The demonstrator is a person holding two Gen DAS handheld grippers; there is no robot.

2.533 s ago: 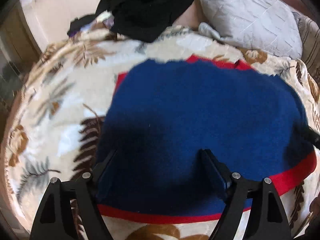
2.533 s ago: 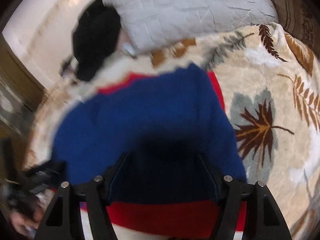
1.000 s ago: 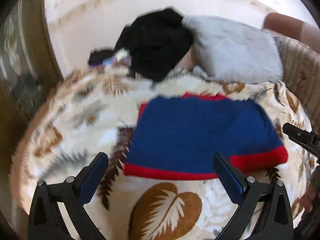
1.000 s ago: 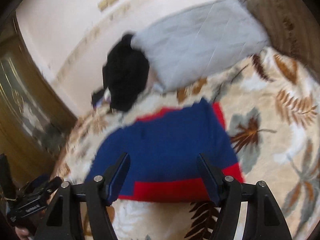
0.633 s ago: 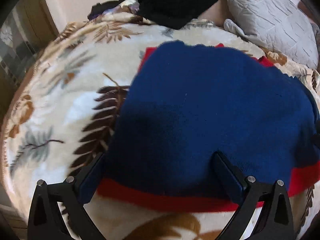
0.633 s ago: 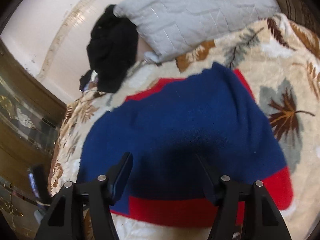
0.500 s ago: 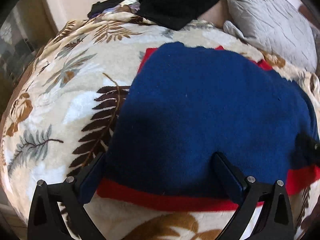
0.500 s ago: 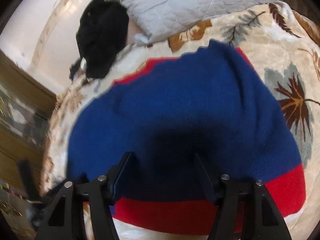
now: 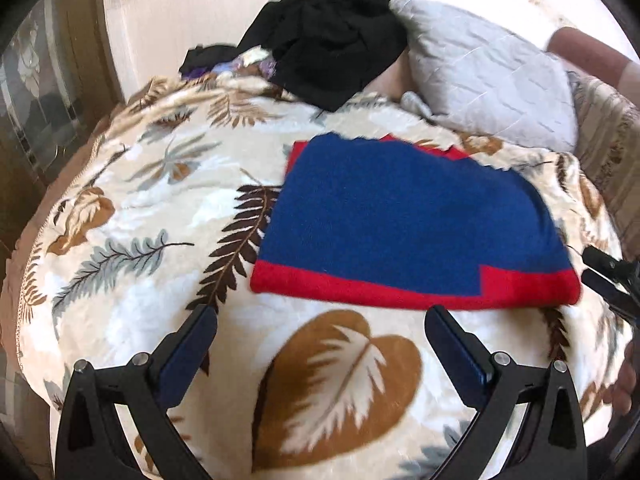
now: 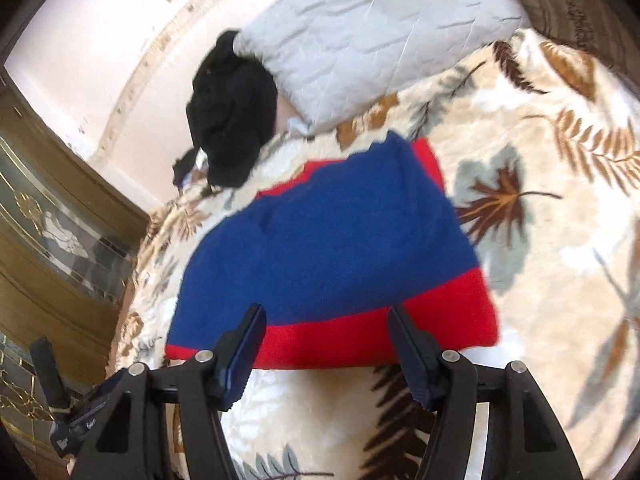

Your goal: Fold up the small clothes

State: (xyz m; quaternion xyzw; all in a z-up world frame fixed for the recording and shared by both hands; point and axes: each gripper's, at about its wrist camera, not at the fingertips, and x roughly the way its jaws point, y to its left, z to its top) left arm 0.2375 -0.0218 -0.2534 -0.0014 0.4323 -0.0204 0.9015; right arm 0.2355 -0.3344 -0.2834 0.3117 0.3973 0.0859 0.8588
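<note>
We see a folded blue knitted garment with red trim (image 9: 408, 220) lying flat on the cream plush blanket printed with brown and grey leaves (image 9: 152, 216) that covers the bed. In the left wrist view it sits in the middle and right of the frame, its red band along the near edge; in the right wrist view the same garment (image 10: 328, 232) fills the centre, the red band widest at its lower right corner.

Our left tongs (image 9: 320, 328) stand wide apart at the bottom of the left wrist frame, over a large brown leaf on the blanket, with nothing between the blue pads; their tips fall just short of the garment's red edge. Our right tongs (image 10: 324, 332) are about half open at the bottom of the right wrist frame, gripping nothing; their tips overlap the red band in the picture, though we cannot tell whether they touch it.

At the upper middle of the left wrist frame a crumpled black garment (image 9: 328, 40) is heaped against a grey quilted pillow (image 9: 488, 76) to its right. The tip of the right tongs shows at the right edge of that frame. A dark wooden cabinet with patterned glass (image 10: 52, 232) stands at the left of the right wrist frame.
</note>
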